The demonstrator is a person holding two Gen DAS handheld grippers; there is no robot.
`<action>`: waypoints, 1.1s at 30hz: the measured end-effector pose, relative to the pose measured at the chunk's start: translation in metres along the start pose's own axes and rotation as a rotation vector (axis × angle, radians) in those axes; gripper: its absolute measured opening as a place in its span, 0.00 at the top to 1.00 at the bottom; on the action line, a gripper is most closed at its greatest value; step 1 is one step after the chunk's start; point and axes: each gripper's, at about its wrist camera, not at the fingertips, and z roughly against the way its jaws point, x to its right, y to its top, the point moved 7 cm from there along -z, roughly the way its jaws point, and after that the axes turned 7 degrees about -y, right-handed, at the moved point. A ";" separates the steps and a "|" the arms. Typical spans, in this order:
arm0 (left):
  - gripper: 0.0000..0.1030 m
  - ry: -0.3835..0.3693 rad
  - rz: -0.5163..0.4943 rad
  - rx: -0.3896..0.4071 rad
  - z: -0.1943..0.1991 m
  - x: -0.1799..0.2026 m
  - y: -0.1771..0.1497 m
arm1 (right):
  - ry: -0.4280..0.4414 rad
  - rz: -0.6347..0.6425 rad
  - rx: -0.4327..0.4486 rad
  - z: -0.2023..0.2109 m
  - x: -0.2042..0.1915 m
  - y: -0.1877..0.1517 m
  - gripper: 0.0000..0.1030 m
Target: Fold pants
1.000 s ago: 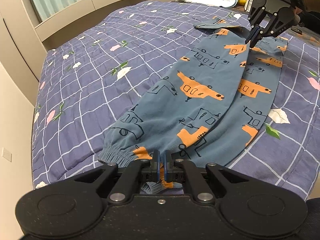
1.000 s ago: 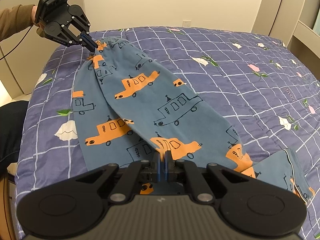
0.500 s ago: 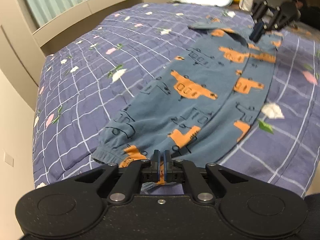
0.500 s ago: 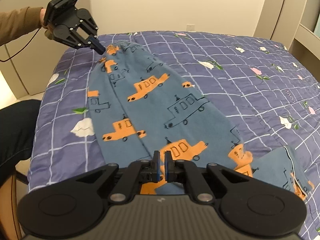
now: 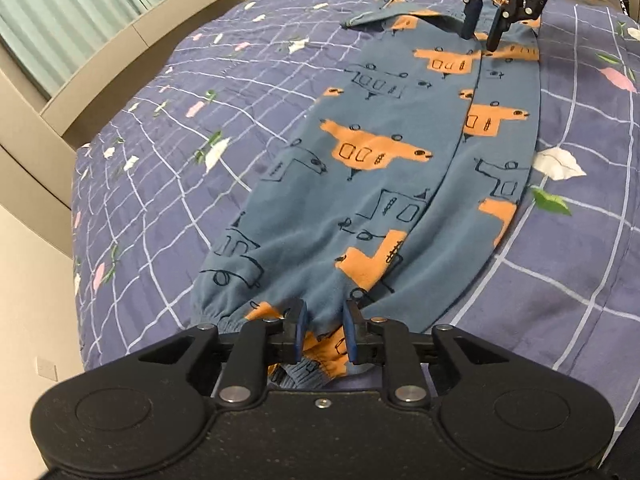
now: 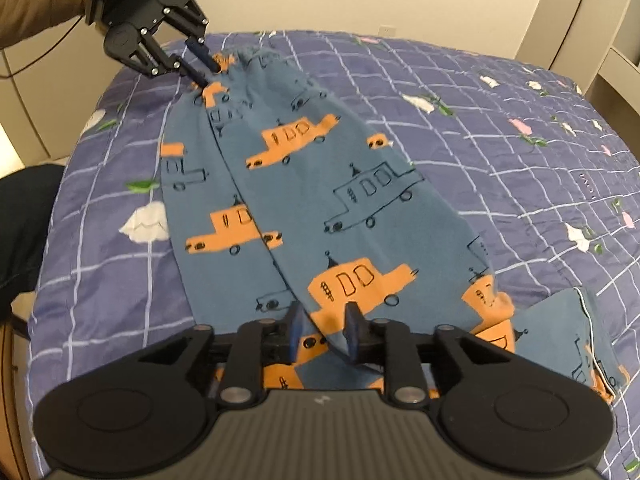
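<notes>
Blue pants with orange car prints lie flat on the bed, one leg folded over the other; they also show in the right wrist view. My left gripper is open over the elastic cuffs, holding nothing. It shows far off in the right wrist view. My right gripper is open over the waist end, with cloth between its fingers but not clamped. It shows far off in the left wrist view.
A purple checked quilt covers the bed. A beige headboard and cabinet run along the far side. A loose flap of the pants lies at the waist end. A person's dark trouser leg is beside the bed.
Both grippers have opened and let go of the pants, which now lie flat. The top leg has been drawn across over the lower one.
</notes>
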 end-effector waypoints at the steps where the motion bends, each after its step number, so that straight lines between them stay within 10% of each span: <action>1: 0.78 -0.002 -0.003 -0.003 -0.002 -0.001 0.000 | -0.011 0.022 -0.008 -0.003 -0.002 -0.002 0.66; 12: 0.98 -0.056 0.086 0.043 0.003 -0.016 0.004 | -0.008 0.026 -0.014 -0.017 0.005 -0.003 0.98; 25: 1.00 -0.072 0.117 0.111 0.042 -0.009 0.004 | 0.034 -0.090 0.099 0.033 0.013 0.006 0.99; 33: 1.00 -0.148 0.085 0.020 0.028 0.022 -0.021 | 0.093 -0.095 0.069 0.039 -0.015 -0.013 0.99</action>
